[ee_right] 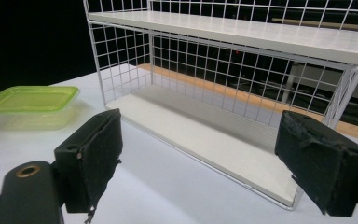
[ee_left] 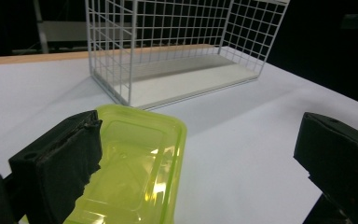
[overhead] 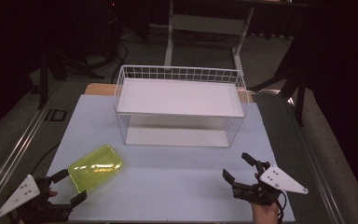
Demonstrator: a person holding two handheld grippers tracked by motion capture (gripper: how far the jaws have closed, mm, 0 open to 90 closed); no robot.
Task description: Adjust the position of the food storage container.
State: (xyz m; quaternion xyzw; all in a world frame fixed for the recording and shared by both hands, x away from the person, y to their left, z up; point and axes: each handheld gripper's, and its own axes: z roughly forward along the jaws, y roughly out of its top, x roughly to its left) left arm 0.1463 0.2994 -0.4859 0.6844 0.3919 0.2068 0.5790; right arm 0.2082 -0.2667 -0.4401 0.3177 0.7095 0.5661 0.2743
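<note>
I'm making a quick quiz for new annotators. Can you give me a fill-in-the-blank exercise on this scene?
1. The lidded container near the left claw is ____ in colour.
2. The white wire rack has ____ shelves.
3. The right claw is ____, holding nothing.

Missing words: green; two; open
</note>
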